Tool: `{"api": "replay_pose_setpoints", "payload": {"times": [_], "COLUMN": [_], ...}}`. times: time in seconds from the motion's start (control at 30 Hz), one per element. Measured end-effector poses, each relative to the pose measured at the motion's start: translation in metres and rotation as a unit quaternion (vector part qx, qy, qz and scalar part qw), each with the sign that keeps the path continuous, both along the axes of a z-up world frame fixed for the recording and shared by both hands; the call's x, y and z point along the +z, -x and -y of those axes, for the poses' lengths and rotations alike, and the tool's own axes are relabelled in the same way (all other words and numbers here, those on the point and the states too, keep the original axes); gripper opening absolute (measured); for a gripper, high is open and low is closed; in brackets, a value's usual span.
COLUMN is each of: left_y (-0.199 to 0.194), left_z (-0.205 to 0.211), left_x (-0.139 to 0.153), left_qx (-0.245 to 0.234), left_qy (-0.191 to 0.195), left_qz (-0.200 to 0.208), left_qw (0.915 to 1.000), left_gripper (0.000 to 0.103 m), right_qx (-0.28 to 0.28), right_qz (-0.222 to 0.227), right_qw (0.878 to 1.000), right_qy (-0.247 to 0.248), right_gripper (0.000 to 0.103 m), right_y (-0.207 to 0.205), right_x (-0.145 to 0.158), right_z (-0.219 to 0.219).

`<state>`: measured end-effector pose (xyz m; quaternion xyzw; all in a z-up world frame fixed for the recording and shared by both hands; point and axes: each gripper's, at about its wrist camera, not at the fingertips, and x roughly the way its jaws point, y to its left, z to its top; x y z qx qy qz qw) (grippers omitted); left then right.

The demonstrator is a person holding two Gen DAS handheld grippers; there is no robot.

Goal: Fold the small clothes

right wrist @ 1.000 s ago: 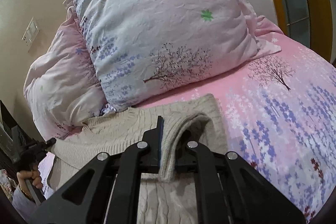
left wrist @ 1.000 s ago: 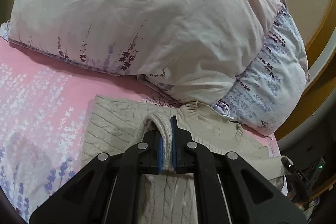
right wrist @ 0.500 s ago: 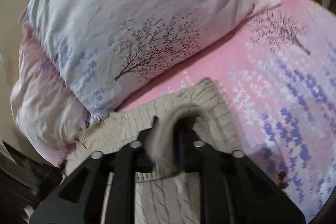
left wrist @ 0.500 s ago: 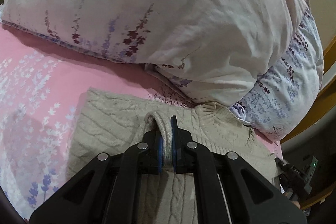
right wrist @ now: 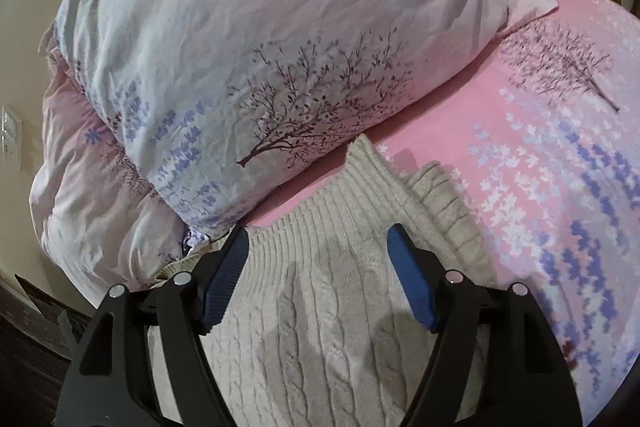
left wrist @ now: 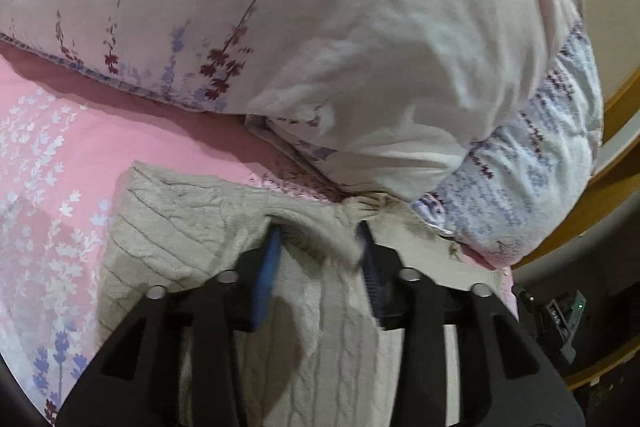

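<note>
A beige cable-knit sweater [left wrist: 180, 227] lies folded on the pink floral bedsheet [left wrist: 44, 163], close under the pillows. My left gripper [left wrist: 318, 239] is open just above it, and a raised fold of knit [left wrist: 320, 231] lies loose between the blue pads. In the right wrist view the sweater [right wrist: 320, 307] lies flat with its ribbed hem [right wrist: 368, 179] toward the pillow. My right gripper [right wrist: 318, 239] is open and empty just above the knit.
Two large floral pillows [left wrist: 320, 27] are stacked right behind the sweater; they also show in the right wrist view [right wrist: 260, 47]. A wooden bed frame [left wrist: 616, 147] runs along the right. The pink sheet [right wrist: 560, 147] extends to the right. A wall switch [right wrist: 10, 135] sits far left.
Both grippers have opened and let go of the sweater's fold, which has dropped onto the bed. Both have moved forward toward the pillows.
</note>
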<state>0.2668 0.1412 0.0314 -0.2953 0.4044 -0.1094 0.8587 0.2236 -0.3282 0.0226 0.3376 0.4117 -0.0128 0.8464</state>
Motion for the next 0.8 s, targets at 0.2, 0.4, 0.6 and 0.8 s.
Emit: {"api": "replay_pose_setpoints", "payload": {"times": [0.2, 0.4, 0.6, 0.8], "left_y": [0.041, 0.076, 0.096, 0.101], "left_z": [-0.03, -0.043, -0.041, -0.029], "left_x": [0.02, 0.008, -0.003, -0.006], "left_qx": [-0.003, -0.027, -0.044, -0.063], "left_qy": [-0.024, -0.046, -0.062, -0.085], "left_qz": [0.037, 0.012, 0.009, 0.013], "left_qw": [0.999, 0.9985, 0.9971, 0.9943], "left_gripper": [0.061, 0.047, 0.036, 0.032], "right_qx": [-0.001, 0.024, 0.056, 0.071], "right_qz": [0.032, -0.001, -0.02, -0.022], "right_qw": [0.998, 0.997, 0.995, 0.99], "right_qy": [0.059, 0.076, 0.083, 0.116], "right_gripper": [0.06, 0.047, 0.034, 0.024], "right_y": [0.053, 0.093, 0.109, 0.116], "right_x": [0.034, 0.024, 0.013, 0.014], "right_z": [0.026, 0.035, 0.029, 0.019]}}
